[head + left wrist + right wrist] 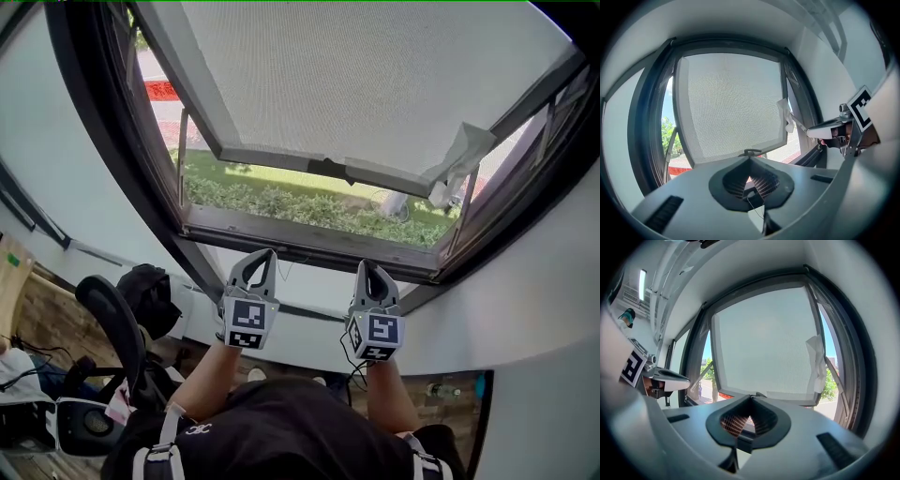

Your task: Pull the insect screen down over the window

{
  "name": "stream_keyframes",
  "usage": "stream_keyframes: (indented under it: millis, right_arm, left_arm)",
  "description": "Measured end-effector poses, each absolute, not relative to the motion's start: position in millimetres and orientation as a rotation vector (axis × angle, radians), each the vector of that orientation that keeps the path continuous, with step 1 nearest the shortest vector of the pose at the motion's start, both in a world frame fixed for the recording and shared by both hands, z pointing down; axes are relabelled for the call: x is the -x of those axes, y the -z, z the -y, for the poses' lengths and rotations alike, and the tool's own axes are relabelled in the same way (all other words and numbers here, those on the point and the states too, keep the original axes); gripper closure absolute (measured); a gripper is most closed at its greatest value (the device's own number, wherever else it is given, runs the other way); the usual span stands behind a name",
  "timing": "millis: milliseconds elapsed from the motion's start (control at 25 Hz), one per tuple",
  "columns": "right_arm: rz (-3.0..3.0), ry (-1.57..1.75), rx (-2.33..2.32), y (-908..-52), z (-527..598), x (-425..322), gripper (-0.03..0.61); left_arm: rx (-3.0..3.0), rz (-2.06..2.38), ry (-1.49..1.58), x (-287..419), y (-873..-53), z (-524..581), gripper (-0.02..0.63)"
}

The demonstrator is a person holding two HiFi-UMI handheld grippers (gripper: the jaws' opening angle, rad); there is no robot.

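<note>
The insect screen (356, 75) is a grey mesh over the upper part of the window, and its bottom bar (291, 161) hangs above an open gap. A small dark handle (330, 169) sits mid-bar, and a crumpled white scrap (459, 157) hangs at the bar's right end. My left gripper (265, 255) and right gripper (367, 267) are side by side below the window sill, both shut and empty, apart from the screen. In the left gripper view, the shut left gripper (750, 161) points at the screen (731, 103) and its handle (750, 152). The right gripper (751, 399) faces the screen (764, 343) likewise.
The dark window frame and sill (309, 239) lie just ahead of the grippers, with a hedge (309, 202) and lawn outside. A black office chair (108, 319) and a dark bag (150, 295) stand at the lower left. White wall runs below the sill.
</note>
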State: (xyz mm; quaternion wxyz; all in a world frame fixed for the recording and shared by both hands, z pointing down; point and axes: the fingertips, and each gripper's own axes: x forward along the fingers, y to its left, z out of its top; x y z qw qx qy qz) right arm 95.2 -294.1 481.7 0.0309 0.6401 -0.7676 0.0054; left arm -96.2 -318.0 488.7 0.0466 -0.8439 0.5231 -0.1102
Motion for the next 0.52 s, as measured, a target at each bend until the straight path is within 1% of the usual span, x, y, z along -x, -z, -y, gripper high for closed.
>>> stream_keyframes:
  millis: [520]
  right_arm:
    - [2.402,0.010,-1.944,-479.4,291.3,-85.9,0.575]
  left_arm:
    - [2.599,-1.594,0.301,93.7,-484.3,311.6,0.603]
